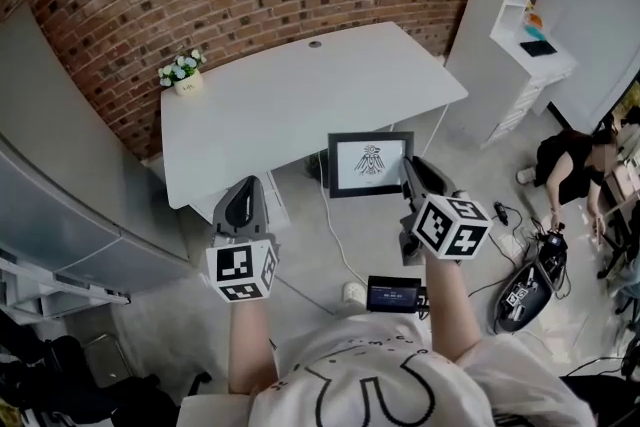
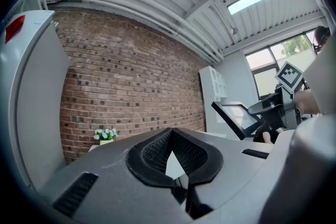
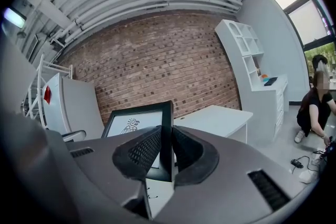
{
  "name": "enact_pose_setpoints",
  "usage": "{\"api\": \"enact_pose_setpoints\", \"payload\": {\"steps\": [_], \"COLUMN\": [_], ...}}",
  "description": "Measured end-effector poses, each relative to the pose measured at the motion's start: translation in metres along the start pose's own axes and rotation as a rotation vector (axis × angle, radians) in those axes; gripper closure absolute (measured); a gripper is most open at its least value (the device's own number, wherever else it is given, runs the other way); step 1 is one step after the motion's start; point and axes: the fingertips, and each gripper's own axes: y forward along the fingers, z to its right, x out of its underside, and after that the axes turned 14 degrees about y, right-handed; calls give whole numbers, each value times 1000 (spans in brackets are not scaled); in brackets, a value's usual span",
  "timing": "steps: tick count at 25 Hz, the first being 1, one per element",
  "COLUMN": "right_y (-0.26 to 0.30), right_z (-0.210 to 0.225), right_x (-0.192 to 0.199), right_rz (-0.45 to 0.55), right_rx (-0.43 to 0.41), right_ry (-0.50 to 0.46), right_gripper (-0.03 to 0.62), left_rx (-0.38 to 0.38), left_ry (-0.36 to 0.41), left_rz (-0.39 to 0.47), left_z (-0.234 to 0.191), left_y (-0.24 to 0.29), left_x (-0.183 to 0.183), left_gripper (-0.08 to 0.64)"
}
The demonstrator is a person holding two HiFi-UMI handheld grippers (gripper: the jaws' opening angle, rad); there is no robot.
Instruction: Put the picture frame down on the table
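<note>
Right gripper view: right gripper fingers clench the picture frame by its edge, pinched between them; left gripper fingers closed, empty.

The picture frame is hanging in the air at the centre of the head view, resting on nothing, with its right edge being pinched between the jaws of the right gripper. Thin and black, it is showing a white sheet with a dark bird-like emblem, facing the person. The white table is standing just behind it, filling the upper middle.
</note>
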Motion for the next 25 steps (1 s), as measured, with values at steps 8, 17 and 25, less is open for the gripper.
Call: {"api": "enact_pose_setpoints", "payload": {"steps": [8,17,25], "right_y": [69,121,143], "right_z": [36,61,70], "right_x": [-35,-57,-47], "right_rz": [-25,-51,-85], "right_rx": [-40,-83,-95], "right_ry": [-14,-2,19], "right_gripper": [526,526,525], "left_rx": [-62,-89,-112], "left_ry": [-16,-19,-15], "left_rz": [-15,-52,-79], "left_z": [1,12,5], "left_y": [72,119,133], "left_x": [1,6,17], "left_gripper": [551,551,551]}}
